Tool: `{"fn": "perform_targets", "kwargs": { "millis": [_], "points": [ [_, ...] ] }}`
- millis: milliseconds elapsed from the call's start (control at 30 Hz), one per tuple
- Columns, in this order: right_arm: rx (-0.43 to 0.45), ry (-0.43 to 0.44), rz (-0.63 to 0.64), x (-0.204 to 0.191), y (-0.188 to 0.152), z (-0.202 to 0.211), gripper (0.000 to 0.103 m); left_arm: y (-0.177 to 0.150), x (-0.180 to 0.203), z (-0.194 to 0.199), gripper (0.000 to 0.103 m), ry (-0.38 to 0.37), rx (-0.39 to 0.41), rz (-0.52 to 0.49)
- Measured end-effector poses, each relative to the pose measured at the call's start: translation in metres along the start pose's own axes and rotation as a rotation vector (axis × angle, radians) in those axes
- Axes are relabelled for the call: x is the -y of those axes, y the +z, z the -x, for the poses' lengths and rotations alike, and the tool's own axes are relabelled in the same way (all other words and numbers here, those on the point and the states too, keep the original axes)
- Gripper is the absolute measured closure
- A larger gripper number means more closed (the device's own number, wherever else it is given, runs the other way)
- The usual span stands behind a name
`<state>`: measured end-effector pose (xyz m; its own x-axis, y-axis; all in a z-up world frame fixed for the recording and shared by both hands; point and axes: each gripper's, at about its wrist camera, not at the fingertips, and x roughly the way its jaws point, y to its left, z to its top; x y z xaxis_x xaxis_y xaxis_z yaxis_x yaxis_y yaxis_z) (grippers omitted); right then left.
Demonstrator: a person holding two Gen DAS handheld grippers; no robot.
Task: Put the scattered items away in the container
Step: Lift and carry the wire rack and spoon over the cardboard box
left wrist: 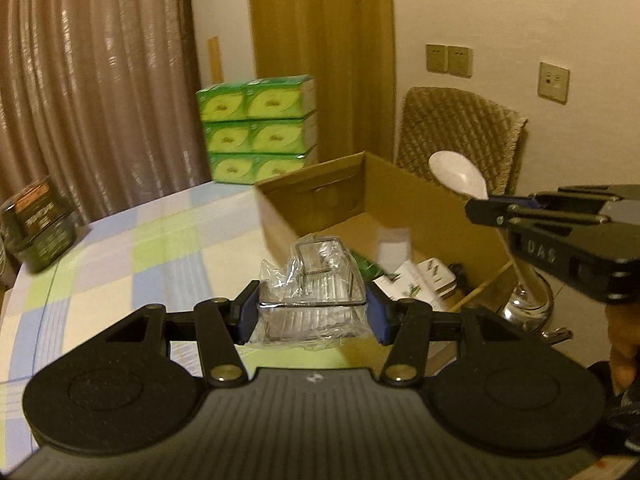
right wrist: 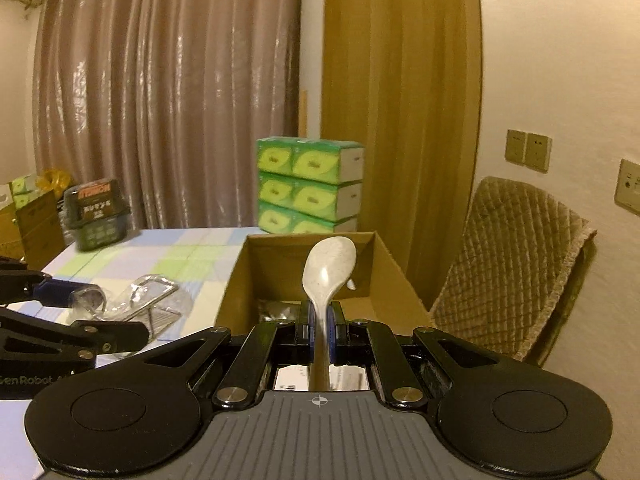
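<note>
The cardboard box [right wrist: 384, 276] hides most of its floor behind its near wall and the right gripper [right wrist: 319, 322], so its contents cannot be named from that view; in the left wrist view, papers and a dark green thing inside are too blurred to identify. The spoon [right wrist: 326, 276] handle's lower end disappears beneath the gripper body. The print on the dark package [left wrist: 40, 224] at the table's far edge is unreadable.
</note>
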<state>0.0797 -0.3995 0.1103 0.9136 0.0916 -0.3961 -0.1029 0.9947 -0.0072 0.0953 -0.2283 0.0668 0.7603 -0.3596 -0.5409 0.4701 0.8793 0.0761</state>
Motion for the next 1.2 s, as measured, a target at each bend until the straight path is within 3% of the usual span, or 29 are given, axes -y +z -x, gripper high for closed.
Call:
{"fn": "perform_targets", "kwargs": {
  "millis": [700, 1200],
  "points": [
    [-0.019, -0.022, -0.053, 0.040, 0.002, -0.019, 0.100, 0.026, 0.030, -0.043, 0.054, -0.074, -0.016, -0.010],
    [-0.078, 0.016, -0.095, 0.066, 0.020, -0.072, 0.100, 0.057, 0.019, -0.099, 0.054, -0.090, -0.037, 0.091]
  ]
}}
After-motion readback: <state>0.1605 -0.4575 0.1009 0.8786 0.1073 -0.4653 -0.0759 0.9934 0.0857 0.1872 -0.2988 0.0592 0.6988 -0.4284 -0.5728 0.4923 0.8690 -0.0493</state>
